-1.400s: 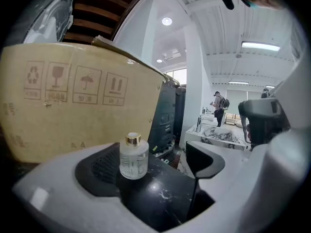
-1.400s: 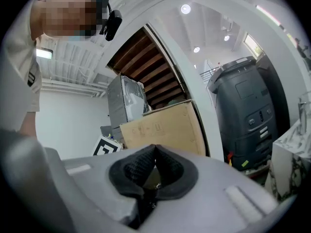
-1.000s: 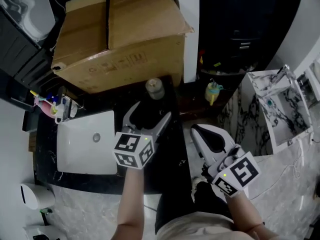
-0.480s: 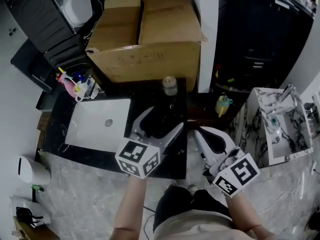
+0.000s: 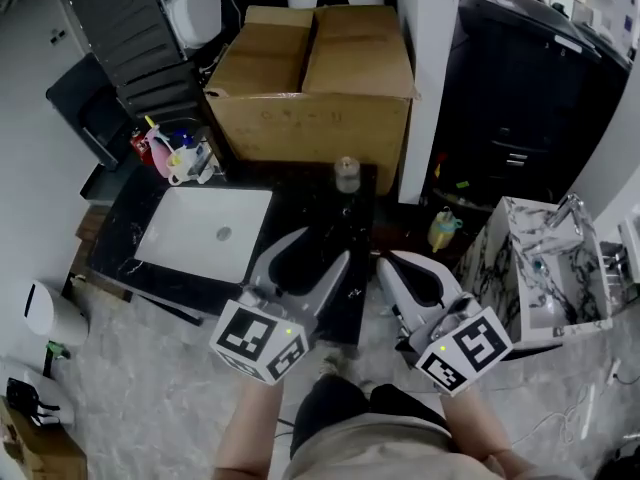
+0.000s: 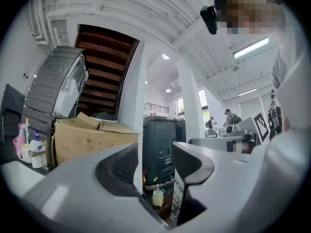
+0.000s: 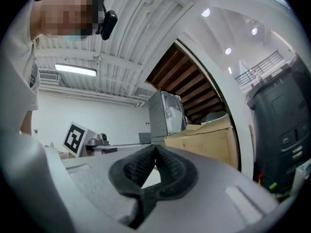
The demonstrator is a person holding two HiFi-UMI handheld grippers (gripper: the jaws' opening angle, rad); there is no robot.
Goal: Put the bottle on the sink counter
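A small round lidded bottle stands upright on the far right corner of the black sink counter, beside the white basin. My left gripper hangs above the counter's near right part, well short of the bottle. Its jaws are apart with nothing between them, and they have just been closing. In the left gripper view the left gripper frames only the room beyond. My right gripper is off the counter's right edge, shut and empty; in the right gripper view the right gripper's pads meet.
A large cardboard box stands behind the counter. Cups with brushes sit at the counter's far left. A yellow bottle stands low to the right, near a small marble sink. A white bin is at left.
Both grippers have drawn back from the counter toward the person and risen. The left jaws stand closer together than before. The bottle has stayed put on the counter.
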